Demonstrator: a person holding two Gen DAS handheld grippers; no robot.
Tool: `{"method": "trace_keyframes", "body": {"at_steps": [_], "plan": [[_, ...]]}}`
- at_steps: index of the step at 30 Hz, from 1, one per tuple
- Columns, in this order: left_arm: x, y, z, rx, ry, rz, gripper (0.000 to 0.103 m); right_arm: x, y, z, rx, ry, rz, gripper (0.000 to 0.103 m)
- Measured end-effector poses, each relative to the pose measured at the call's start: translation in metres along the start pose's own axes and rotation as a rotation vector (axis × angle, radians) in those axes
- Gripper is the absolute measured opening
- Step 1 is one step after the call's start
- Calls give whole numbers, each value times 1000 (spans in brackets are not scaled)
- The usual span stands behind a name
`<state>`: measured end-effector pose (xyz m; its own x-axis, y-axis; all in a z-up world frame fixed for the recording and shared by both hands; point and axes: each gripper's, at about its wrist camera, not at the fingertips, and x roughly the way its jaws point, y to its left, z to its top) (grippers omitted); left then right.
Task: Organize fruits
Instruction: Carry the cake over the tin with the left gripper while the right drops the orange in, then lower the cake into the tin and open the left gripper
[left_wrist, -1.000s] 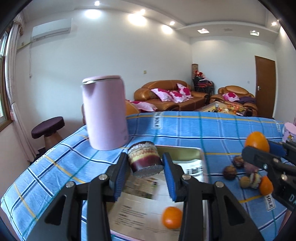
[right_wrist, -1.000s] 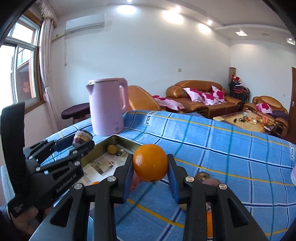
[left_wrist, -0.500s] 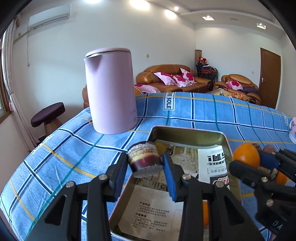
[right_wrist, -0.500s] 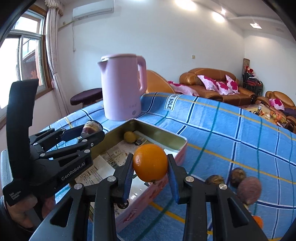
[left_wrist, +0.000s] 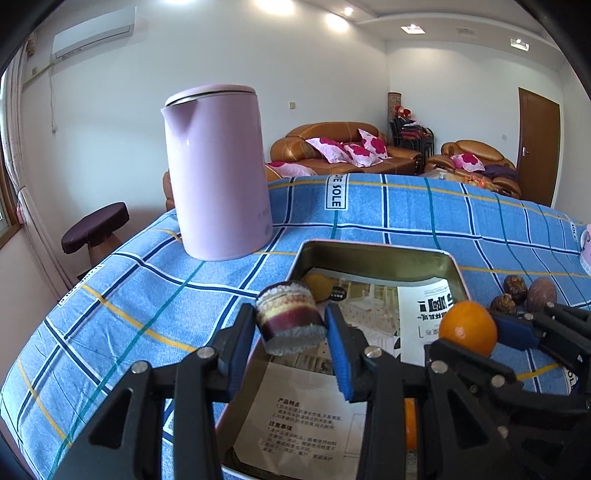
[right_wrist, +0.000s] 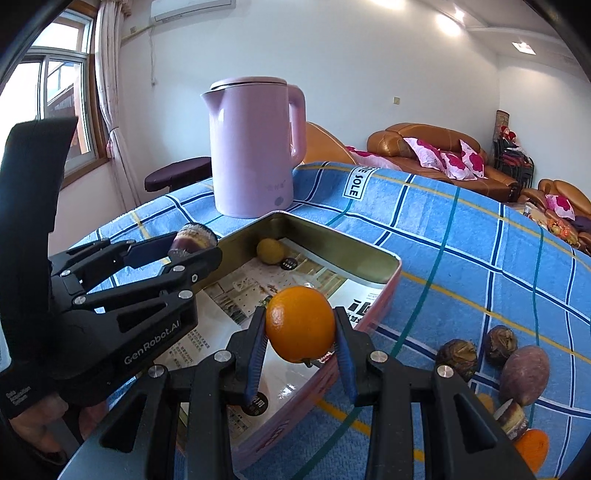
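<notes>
Orange fruit and a purple cut piece, each pinched over the tin.

Left gripper (left_wrist: 291, 325) is clamped on a cut purple fruit piece (left_wrist: 290, 319) above the rectangular metal tin's (right_wrist: 354, 251) near-left edge; right gripper (right_wrist: 300, 328) is clamped on an orange (right_wrist: 300, 324) over the paper-lined tin. A small yellow fruit (right_wrist: 270, 251) lies inside it. Passion fruits (right_wrist: 524, 374) sit on the blue checked counter (right_wrist: 461, 236) beside it, near a pink kettle (right_wrist: 255, 147).

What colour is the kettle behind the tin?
Pale pink kettle, clearest in the right wrist view.
</notes>
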<state>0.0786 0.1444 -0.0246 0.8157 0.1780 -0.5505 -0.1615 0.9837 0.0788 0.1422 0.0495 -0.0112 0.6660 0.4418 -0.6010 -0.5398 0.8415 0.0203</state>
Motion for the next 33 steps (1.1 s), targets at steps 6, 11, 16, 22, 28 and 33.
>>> {"method": "trace_keyframes", "body": {"at_steps": [6, 11, 16, 22, 28, 33], "plan": [[-4, -2, 0, 11, -23, 13, 41, 0, 4, 0, -14, 3, -1, 38], [-6, -2, 0, 12, -27, 11, 42, -1, 4, 0, -10, -10, -4, 39], [-8, -1, -1, 6, -31, 17, 53, -4, 3, -1, -7, -18, -22, 42], [-11, 0, -1, 3, -27, 29, 59, -10, 1, -2, 0, -35, -41, 47], [-22, -3, 4, 3, -27, 15, 65, -29, -4, -5, -3, -58, -68, 47], [-34, -17, 11, 16, -17, -27, 69, -61, -25, -19, -4, -73, -120, 47]]}}
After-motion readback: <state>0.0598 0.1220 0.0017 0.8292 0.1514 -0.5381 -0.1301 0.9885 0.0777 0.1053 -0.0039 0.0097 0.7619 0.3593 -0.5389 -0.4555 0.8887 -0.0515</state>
